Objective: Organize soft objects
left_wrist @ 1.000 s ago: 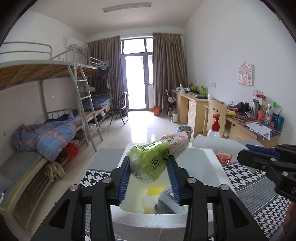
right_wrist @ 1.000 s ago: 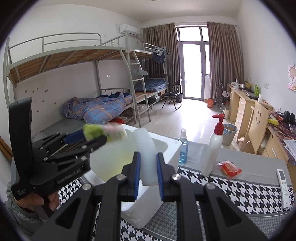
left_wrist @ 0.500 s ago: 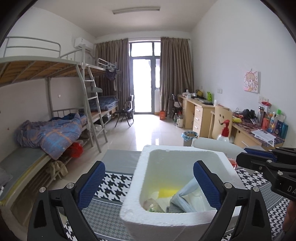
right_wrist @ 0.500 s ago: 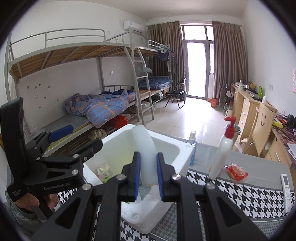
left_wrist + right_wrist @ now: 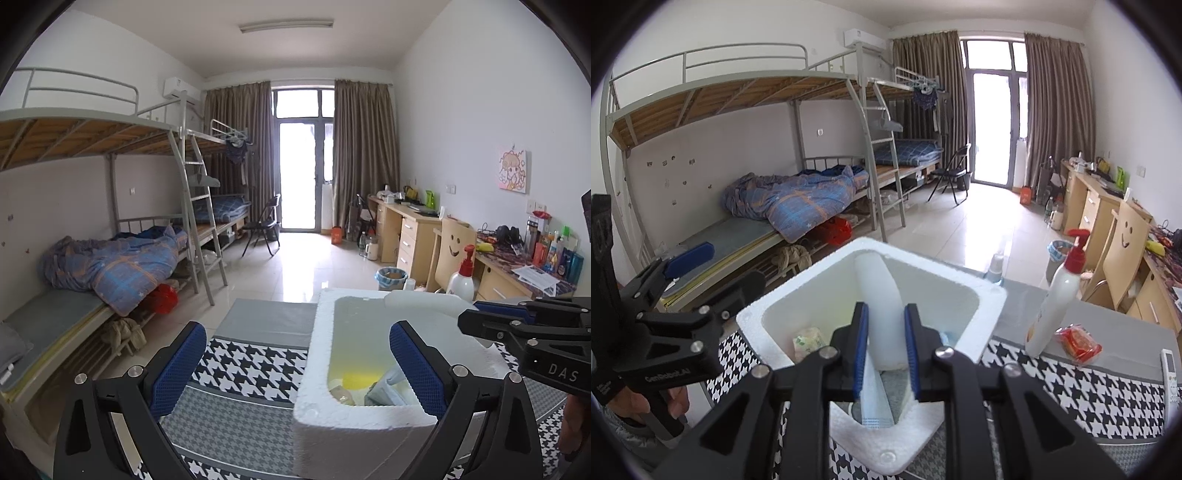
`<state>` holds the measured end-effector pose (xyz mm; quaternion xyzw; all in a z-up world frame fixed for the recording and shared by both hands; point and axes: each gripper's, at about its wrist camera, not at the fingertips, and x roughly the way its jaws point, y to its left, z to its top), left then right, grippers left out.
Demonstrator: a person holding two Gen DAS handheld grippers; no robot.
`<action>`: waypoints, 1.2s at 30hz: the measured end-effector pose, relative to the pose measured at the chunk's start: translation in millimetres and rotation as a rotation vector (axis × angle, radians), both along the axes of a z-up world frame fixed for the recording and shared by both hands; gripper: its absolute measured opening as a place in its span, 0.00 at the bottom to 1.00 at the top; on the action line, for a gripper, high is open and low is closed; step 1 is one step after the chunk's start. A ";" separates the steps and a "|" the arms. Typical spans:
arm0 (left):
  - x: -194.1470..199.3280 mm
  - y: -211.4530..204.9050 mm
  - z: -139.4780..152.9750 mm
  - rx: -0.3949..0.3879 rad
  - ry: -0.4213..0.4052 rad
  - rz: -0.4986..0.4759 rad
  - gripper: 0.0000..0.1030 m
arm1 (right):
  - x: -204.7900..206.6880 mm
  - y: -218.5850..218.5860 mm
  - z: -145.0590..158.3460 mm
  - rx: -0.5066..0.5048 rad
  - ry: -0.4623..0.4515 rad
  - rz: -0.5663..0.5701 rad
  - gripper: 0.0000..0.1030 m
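Opening over the foam box [image 5: 982,295], right tongs [image 5: 885,354] flank a white pouch [image 5: 882,295]; left tongs [image 5: 295,365] gape empty.

Left claw [image 5: 297,363] gapes empty; right claw [image 5: 885,349] is opening.

the lower part of the white soft pack [image 5: 882,295] is hidden behind the right gripper [image 5: 885,354] pads, so whether they press it cannot be told; the foam box [image 5: 314,369] floor is mostly hidden by its near wall, and the items inside [image 5: 354,384] are too cut off to name; the pale green packet [image 5: 809,341] print is too small to read; the remote [image 5: 1171,373] is cut by the fisheye edge; the hand [image 5: 653,402] is largely hidden behind the left gripper handle
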<state>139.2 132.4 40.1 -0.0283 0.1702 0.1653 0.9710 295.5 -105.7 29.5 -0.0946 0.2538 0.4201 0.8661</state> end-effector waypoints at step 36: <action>-28.8 -32.2 13.8 -0.008 -0.041 -0.092 0.99 | -28.7 -63.8 14.8 0.103 -0.087 -0.166 0.99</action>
